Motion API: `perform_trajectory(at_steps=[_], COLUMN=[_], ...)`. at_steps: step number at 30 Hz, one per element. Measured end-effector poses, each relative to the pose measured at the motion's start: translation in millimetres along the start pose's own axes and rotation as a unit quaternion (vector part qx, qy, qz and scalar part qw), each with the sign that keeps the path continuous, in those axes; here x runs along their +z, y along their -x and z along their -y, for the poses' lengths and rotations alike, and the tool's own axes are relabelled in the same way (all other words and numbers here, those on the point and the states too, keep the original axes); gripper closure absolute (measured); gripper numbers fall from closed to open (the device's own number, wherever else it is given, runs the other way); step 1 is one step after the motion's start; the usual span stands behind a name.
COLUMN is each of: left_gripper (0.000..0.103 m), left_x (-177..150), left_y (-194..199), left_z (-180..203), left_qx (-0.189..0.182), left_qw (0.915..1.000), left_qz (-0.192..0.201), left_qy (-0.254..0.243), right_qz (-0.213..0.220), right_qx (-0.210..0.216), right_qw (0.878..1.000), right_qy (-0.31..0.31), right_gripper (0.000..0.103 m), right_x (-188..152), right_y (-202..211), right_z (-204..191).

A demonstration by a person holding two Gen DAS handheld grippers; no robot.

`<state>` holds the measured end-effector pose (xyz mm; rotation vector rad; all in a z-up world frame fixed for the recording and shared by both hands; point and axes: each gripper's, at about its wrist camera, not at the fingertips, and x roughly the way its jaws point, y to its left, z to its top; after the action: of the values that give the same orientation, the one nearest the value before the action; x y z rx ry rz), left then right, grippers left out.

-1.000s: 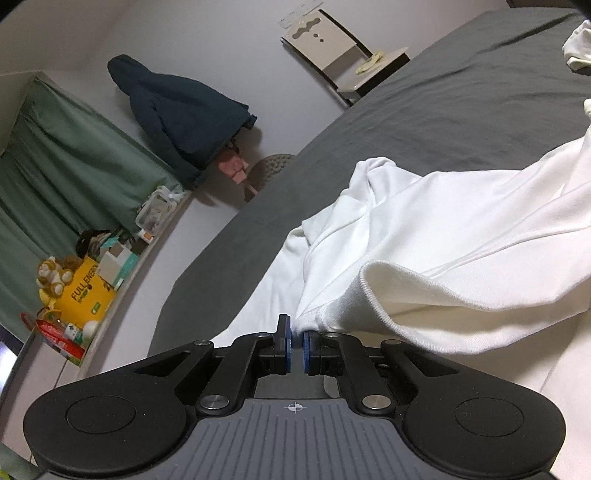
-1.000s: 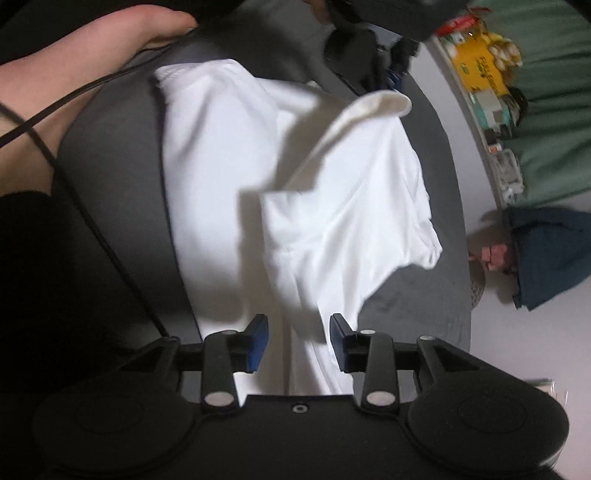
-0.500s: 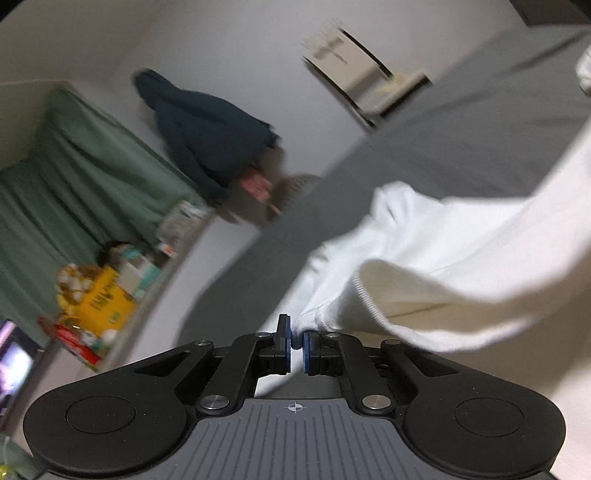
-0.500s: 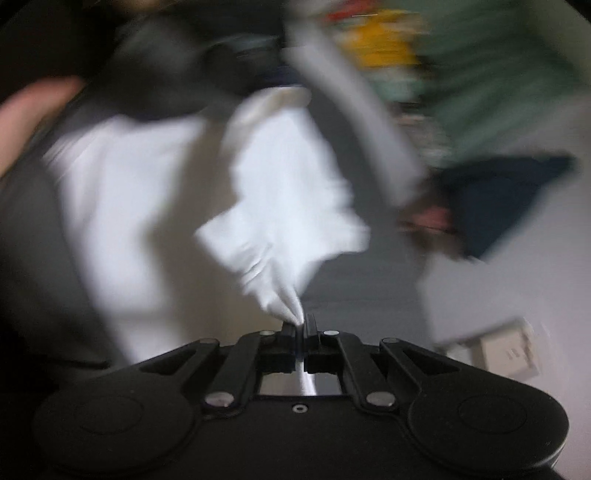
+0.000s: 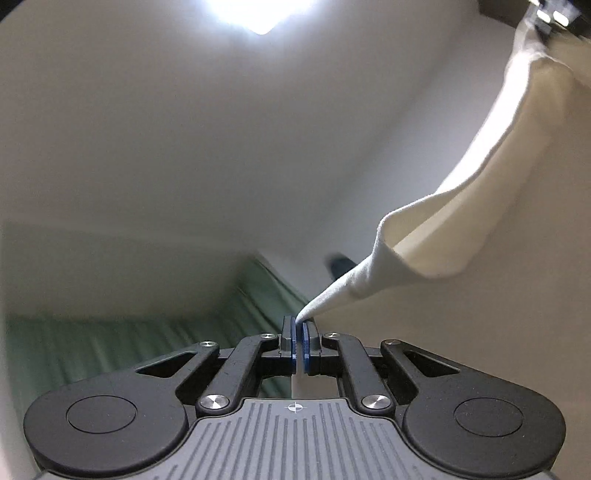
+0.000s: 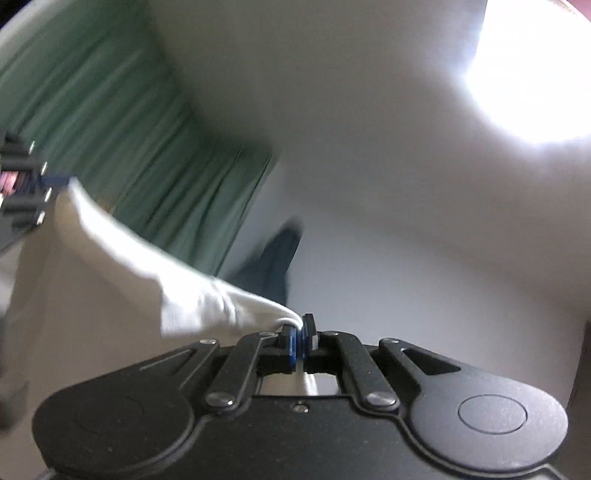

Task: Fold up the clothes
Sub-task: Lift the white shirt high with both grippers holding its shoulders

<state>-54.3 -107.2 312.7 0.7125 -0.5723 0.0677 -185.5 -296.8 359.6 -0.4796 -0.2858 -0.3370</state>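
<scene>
White wall and ceiling fill both views, with a bright lamp [image 5: 255, 14] up high and a green curtain [image 5: 140, 332] lower down; no bed or table shows, so both grippers point upward.

Closest in the left wrist view, the left gripper [image 5: 298, 326] is pinched tight on a thin corner of the white shirt [image 5: 480, 206]; from that tip the cloth runs up and off to the right, getting wider as it goes, with one open sleeve just past the tip; at the far top right corner it ends at the other gripper.

Closest in the right wrist view, the right gripper [image 6: 300, 330] is also squeezed tight on a bunched bit of the same shirt [image 6: 147, 266]; from there the cloth goes away to the left, up to the left gripper's blue tips at the far left edge.

So the shirt's long top edge hangs between the two grippers, held up at both ends; the rest drops below and out of sight; I think the next move is to spread it flat and lay it down, and neither hand is nearer, since each holds one end.
</scene>
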Motion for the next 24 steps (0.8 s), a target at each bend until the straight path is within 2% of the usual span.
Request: perform_trajectory(at_steps=[3,6,10,13,14,15,16,17,18,19,21,22,24], left_gripper=[0.097,0.097,0.097,0.097,0.097,0.097,0.097,0.096,0.096,0.090,0.045,0.002,0.000], left_x=[29,44,38,27,22,17,9,-3,-16,-29,-57,-67,-78], left_y=[14,26,25,25,26,26,26,27,30,35,47,52,64], left_z=[-39,-64,-72,-80,-83,-86,-89,-92,-91,-85,-72,-60,-30], left_qx=[0.046,0.054,0.057,0.054,0.034,-0.004,-0.063,-0.138,-0.202,-0.245,-0.325,-0.347,-0.392], left_qw=[0.9979,0.9957,0.9955,0.9930,0.9917,0.9893,0.9822,0.9662,0.9456,0.9255,0.8785,0.8628,0.8435], left_qz=[0.036,0.048,0.017,-0.003,-0.007,-0.011,-0.017,-0.020,-0.020,-0.016,-0.012,-0.018,-0.030], left_qy=[0.029,0.057,0.073,0.105,0.124,0.145,0.176,0.217,0.255,0.288,0.350,0.367,0.366], right_qz=[0.075,0.113,0.097,0.077,0.068,0.057,0.046,0.035,0.025,0.016,-0.003,-0.010,-0.022], right_qx=[-0.021,-0.038,-0.033,-0.011,-0.003,0.005,0.011,0.013,0.015,0.017,0.023,0.025,0.025], right_qw=[0.997,0.993,0.995,0.997,0.998,0.998,0.999,0.999,0.999,0.999,0.999,0.999,0.998], right_qy=[-0.018,-0.009,-0.004,-0.014,-0.008,0.000,0.011,0.022,0.032,0.038,0.038,0.039,0.045], right_gripper=[0.100,0.100,0.100,0.100,0.100,0.100,0.100,0.100,0.100,0.100,0.100,0.100,0.100], right_x=[37,55,54,45,40,35,29,23,18,15,8,5,0], right_y=[17,24,16,11,8,4,3,2,1,1,6,8,12], right_z=[21,29,31,30,26,21,15,9,4,1,1,3,7])
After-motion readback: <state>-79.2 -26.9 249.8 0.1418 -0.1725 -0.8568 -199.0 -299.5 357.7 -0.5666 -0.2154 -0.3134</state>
